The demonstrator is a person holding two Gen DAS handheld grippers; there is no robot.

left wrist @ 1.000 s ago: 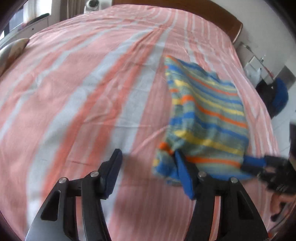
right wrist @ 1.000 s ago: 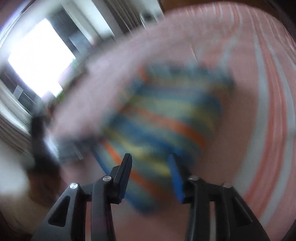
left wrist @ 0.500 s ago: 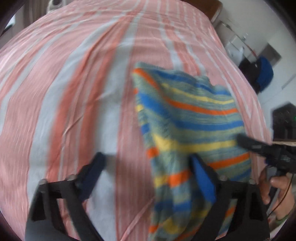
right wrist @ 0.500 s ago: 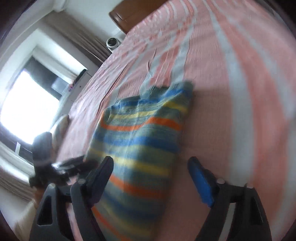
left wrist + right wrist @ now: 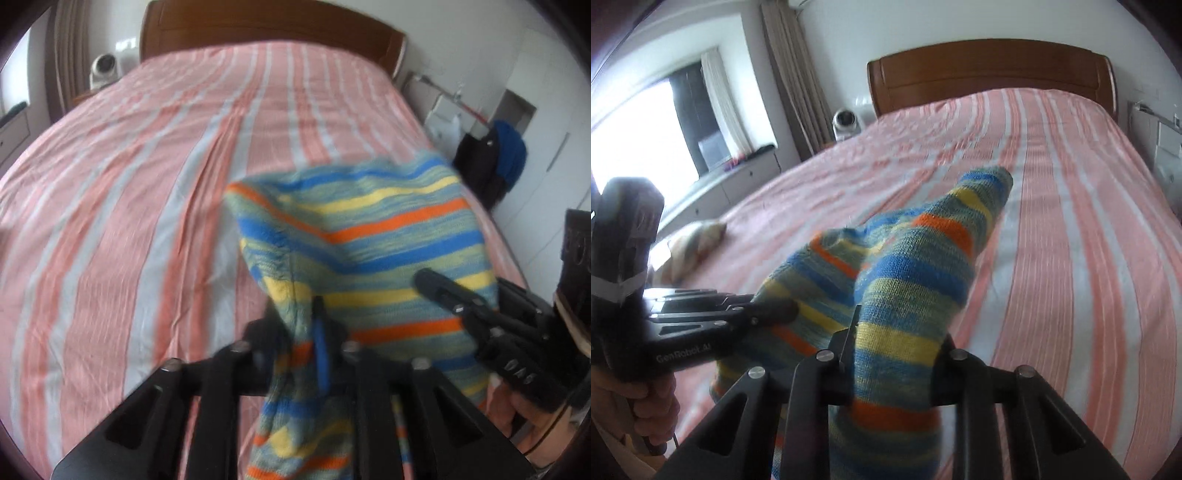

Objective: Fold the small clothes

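Note:
A small knitted garment [image 5: 369,229] with blue, yellow, orange and green stripes hangs lifted above the pink-striped bed [image 5: 110,184]. In the left wrist view my left gripper [image 5: 295,332] is closing, and its fingers pinch a bunched near edge of the knit. My right gripper [image 5: 432,280] reaches in from the right at the garment's other near corner. In the right wrist view the garment [image 5: 916,266] rises in a ridge out of my right gripper [image 5: 895,343], whose jaws are closing on a thick fold. My left gripper [image 5: 775,308] holds the knit at the left.
A wooden headboard [image 5: 990,70] closes the far end of the bed. A white round device [image 5: 846,122] stands beside it, and a pillow [image 5: 698,236] lies at the bed's left edge. Dark and blue items [image 5: 509,155] hang by the right wall. A hand [image 5: 653,410] holds the left tool.
Both grippers stood open over the garment lying flat on the bed. Now both have closed on its near edge and lifted it, and the views have tipped up toward the headboard.

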